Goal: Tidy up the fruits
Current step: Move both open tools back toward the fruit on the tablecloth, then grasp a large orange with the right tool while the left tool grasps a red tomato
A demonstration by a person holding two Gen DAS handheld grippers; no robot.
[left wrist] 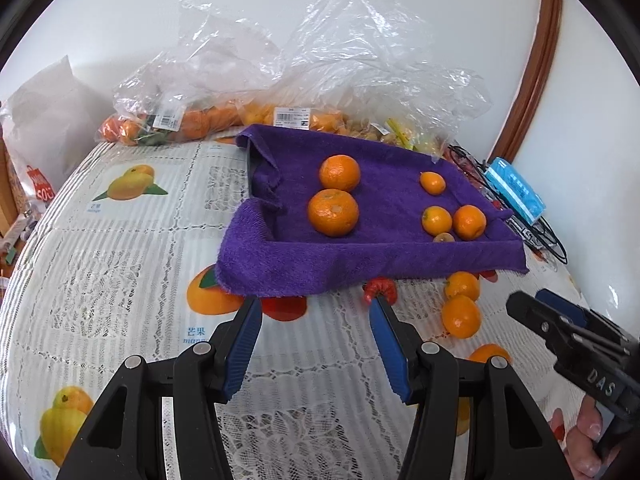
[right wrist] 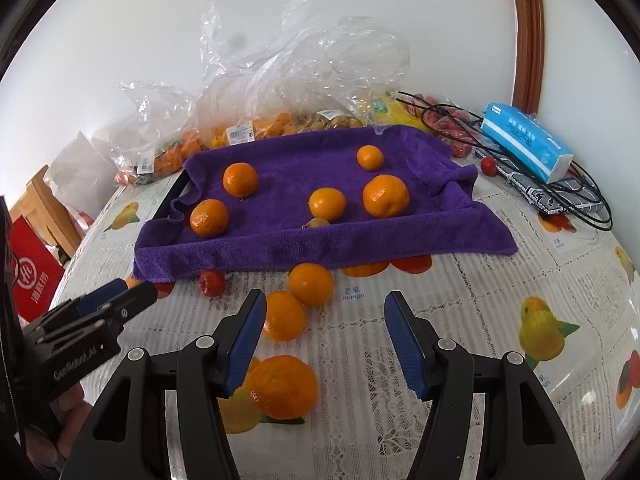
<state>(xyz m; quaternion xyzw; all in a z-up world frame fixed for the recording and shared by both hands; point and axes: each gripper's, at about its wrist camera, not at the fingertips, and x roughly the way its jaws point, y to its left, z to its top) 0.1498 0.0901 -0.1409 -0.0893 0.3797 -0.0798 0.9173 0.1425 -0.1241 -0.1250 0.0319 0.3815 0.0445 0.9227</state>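
So both grippers are hanging over the surface [right wrist: 460, 300], which has a lacy cloth with fruit prints on it. The left gripper [left wrist: 316, 312] has its jaws spread with nothing between them, pointing at the front hem of the purple towel [left wrist: 360, 256]; a small red fruit [left wrist: 380, 290] peeks out right at its right fingertip, can't tell if they touch. The right gripper [right wrist: 325, 306] is also spread and holding nothing. The towel is draped over a dark tray whose edge [right wrist: 172, 196] only shows on the left side. On the towel, in the right wrist view, there are two oranges on the left [right wrist: 240, 179] [right wrist: 209, 218], three more toward the right [right wrist: 370, 157] [right wrist: 327, 204] [right wrist: 385, 195], and a small yellowish fruit [right wrist: 317, 223] tucked against the front fold. Off the towel, three loose oranges sit on the surface: two touching each other just in front of the hem [right wrist: 311, 283] [right wrist: 283, 315], and a bigger one [right wrist: 282, 386] close to the right gripper's left finger. Behind the tray there's a pile of clear plastic bags [right wrist: 280, 80] with more fruit in them, plus a blue tissue pack [right wrist: 524, 144] and black cables [right wrist: 580, 200] off to the right.
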